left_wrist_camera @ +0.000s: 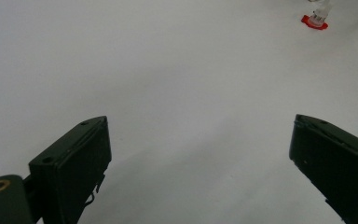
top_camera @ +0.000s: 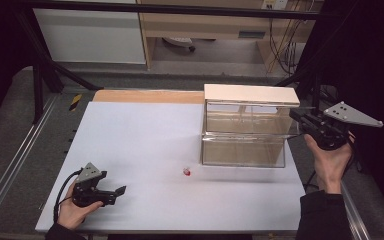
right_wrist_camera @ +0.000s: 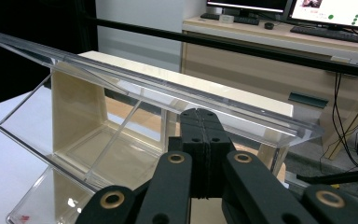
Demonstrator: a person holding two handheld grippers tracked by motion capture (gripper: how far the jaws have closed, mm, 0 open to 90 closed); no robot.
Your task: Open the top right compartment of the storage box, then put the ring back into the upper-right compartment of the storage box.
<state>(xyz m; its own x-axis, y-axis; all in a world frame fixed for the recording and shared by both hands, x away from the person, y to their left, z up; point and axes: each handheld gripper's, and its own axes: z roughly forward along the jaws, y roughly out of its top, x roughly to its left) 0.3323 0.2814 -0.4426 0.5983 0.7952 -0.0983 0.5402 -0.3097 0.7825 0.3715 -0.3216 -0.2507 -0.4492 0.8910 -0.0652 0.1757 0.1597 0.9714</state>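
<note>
High view: left gripper (top_camera: 121, 190), jaws spread, sits near the white table's (top_camera: 145, 135) front edge; right gripper (top_camera: 296, 115), jaws closed together, meets the clear cabinet's (top_camera: 244, 131) right edge; small red-based piece (top_camera: 187, 172) lies mid-table.

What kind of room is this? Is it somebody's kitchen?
Not a kitchen; probably a lab or office workroom. A black metal frame surrounds the white table, computer monitors stand on a wooden desk, and bundled cables hang behind.
</note>
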